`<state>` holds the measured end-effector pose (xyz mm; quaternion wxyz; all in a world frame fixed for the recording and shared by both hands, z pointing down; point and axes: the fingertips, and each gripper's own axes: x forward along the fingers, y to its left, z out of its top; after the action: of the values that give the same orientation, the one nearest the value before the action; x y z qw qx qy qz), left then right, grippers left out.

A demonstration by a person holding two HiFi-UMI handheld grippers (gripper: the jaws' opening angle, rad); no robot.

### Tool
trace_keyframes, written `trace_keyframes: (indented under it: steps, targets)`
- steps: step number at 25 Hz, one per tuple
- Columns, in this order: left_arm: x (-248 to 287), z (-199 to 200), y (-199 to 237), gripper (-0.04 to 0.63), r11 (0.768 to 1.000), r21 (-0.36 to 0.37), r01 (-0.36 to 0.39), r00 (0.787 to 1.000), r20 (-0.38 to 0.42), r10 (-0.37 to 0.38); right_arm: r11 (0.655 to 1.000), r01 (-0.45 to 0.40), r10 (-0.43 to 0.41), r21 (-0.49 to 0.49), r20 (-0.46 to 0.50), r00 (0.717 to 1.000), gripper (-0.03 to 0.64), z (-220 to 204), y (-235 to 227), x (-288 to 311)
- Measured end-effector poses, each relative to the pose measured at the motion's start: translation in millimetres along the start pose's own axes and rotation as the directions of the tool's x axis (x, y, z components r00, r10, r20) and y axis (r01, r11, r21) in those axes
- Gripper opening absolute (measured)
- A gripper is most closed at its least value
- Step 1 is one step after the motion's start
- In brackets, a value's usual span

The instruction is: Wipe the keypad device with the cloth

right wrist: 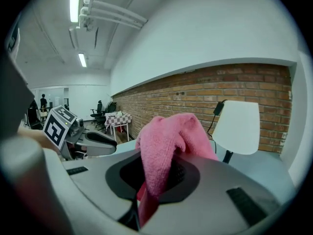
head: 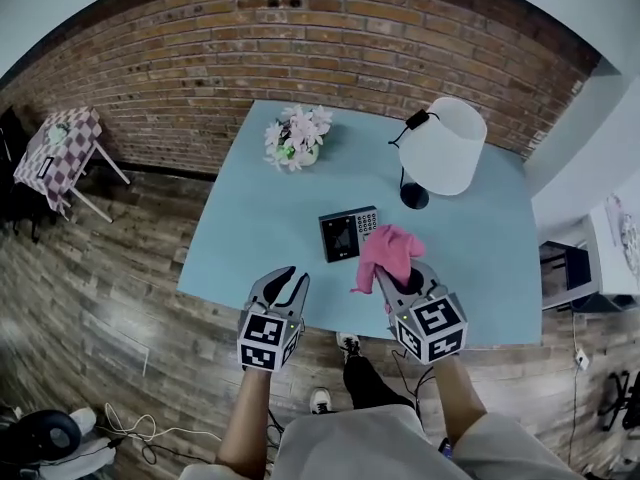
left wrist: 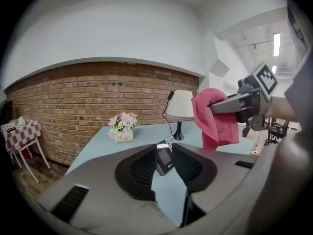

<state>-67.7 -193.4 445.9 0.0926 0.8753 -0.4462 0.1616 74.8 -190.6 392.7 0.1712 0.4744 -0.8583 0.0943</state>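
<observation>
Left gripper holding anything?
No, the left gripper has its jaws apart with nothing between them; the right gripper holds the cloth.

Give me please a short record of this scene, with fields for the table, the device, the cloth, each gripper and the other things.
table: light blue table in front of a brick wall
keypad device: dark keypad device lying flat near the table's middle
cloth: pink cloth, hanging in the air, not yet on the device
right gripper: right gripper closed on the cloth
left gripper: left gripper with jaws apart, nothing between them, pointing toward the device
other things: white lamp; pot of flowers
</observation>
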Motion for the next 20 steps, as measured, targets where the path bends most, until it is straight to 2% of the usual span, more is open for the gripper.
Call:
trace_keyframes:
  steps: [10,15,20]
  targets:
    - [79,-39,21,0.143,0.994,-0.105,0.013,0.995,-0.101,-0.024,0.996,-0.093,0.093,0.003,-0.098,0.991,0.052,-31,-25,76]
    - [108,-56,31,0.182,0.981,-0.186,0.058,0.992,-0.098,-0.077,0.991,-0.137,0.136,0.002,-0.144,0.980,0.052,-48,-25,106]
    - [131,-76,37,0.213,0.972,-0.218,0.091,0.987,-0.110,-0.117,0.982,-0.189,0.186,0.002,-0.180,0.966,0.054,-63,-20,129]
